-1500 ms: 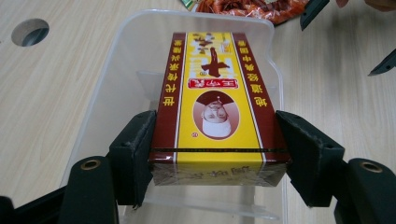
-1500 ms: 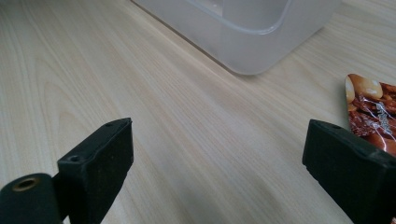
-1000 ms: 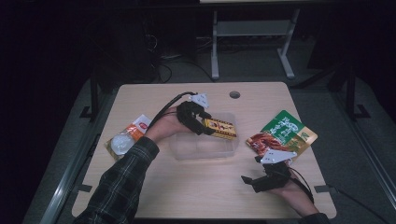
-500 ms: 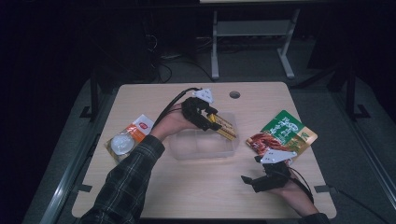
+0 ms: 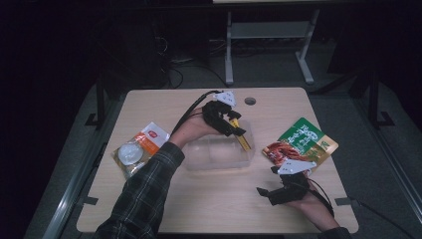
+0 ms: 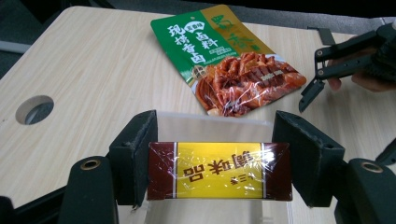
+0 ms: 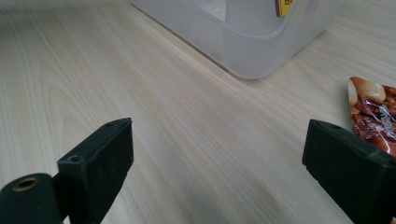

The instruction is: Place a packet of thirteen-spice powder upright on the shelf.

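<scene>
Left gripper (image 5: 238,130): jaws clamped on the short ends of a yellow and maroon packet (image 6: 218,170), wrapped in clear film. In the high view this packet (image 5: 242,140) sits at centre frame, tilted, above the right part of a clear plastic tub (image 5: 217,158); whether it touches the tub cannot be told. In the left gripper view the tub's far rim (image 6: 212,121) shows just behind the packet.

Right gripper (image 5: 263,191): low right of the high view, on or just over the counter (image 5: 214,209), jaws spread wide with nothing between them. In the right gripper view its jaws stand at the lower corners, bare wood between, and the tub's corner (image 7: 252,44) lies at upper centre.

A green and red pouch (image 5: 300,147) lies flat at right of centre, just above the right gripper. An orange and white sachet (image 5: 137,151) lies at left, well apart from the tub.
</scene>
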Demonstrator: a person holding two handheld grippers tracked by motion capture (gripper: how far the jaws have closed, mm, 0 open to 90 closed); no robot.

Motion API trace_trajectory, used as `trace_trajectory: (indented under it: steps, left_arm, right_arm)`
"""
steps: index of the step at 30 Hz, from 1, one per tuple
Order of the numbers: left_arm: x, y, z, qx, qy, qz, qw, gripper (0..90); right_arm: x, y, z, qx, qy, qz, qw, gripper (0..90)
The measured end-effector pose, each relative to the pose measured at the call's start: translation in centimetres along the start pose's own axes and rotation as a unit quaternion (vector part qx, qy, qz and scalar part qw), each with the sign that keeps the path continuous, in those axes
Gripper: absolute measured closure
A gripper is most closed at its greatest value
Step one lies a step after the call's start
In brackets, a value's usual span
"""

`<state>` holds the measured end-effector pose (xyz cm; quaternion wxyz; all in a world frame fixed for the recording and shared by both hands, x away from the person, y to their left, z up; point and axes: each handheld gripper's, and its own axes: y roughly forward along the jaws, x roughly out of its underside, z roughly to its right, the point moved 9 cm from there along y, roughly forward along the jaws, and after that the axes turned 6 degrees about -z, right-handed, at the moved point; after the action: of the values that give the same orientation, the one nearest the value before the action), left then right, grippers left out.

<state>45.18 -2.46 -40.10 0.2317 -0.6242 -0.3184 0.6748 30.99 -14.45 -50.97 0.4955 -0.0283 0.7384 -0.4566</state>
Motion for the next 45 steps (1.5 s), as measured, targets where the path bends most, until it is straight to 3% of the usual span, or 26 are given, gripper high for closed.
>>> trace_trajectory:
  steps: [19, 32, 45]
  left_arm:
    - [-1.3, 2.7, 0.0, 0.013, -0.006, 0.017, 0.9997, 31.8]
    - [-1.0, 5.1, -0.1, 0.021, -0.002, -0.004, 0.9998, 31.8]
    - [-0.9, 5.3, -0.1, 0.021, -0.007, 0.003, 0.9997, 30.4]
  right_arm:
    - [-0.2, 0.0, -0.1, -0.003, -0.001, 0.005, 1.0, 8.4]
    - [-0.2, 0.0, -0.2, -0.005, 0.0, 0.006, 1.0, 8.4]
    - [-0.2, 0.0, -0.2, -0.006, -0.001, 0.006, 1.0, 8.4]
